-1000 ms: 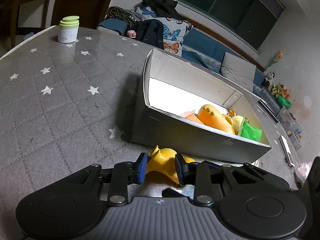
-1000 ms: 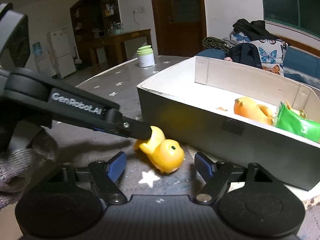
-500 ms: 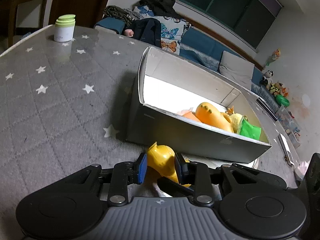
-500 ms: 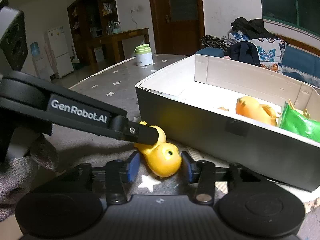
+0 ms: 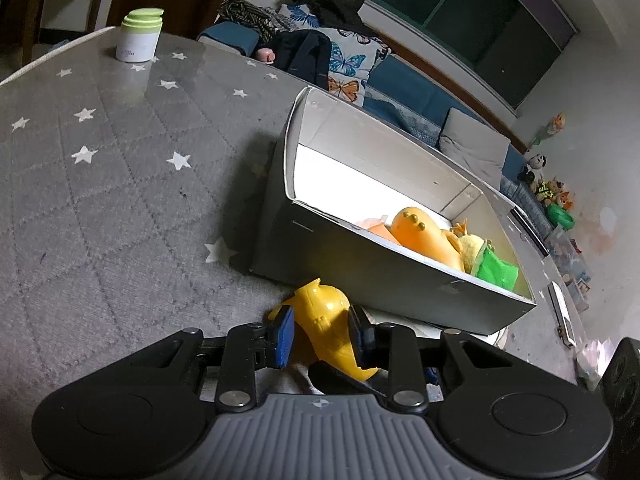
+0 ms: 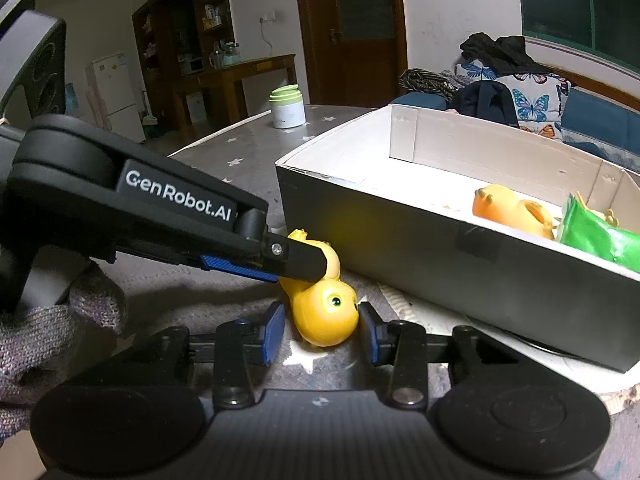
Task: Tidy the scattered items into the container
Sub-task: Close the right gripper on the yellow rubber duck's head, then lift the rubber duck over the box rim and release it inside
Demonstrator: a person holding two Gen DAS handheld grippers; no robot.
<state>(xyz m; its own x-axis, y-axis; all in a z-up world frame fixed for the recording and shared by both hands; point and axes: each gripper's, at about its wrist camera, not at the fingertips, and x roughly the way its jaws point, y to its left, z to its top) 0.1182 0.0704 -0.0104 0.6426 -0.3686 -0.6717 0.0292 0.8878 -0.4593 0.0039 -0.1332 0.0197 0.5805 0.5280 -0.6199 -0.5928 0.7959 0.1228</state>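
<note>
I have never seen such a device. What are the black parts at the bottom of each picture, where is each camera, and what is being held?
There is no robot: a person holds a hand-held gripper in each hand, each with a camera looking along its two fingers. In the left camera's picture the left hand-held gripper pinches a yellow toy duck lying on the grey star-patterned table. The right camera's picture shows the right hand-held gripper around the duck's head, its right pad touching, a small gap on the left. Beside the duck stands the box with toys in it. A white jar stands farther back.

Grey star-patterned table (image 5: 120,208), open box (image 5: 360,264), yellow toy (image 6: 324,312), green-lidded jar (image 5: 138,38) on it
</note>
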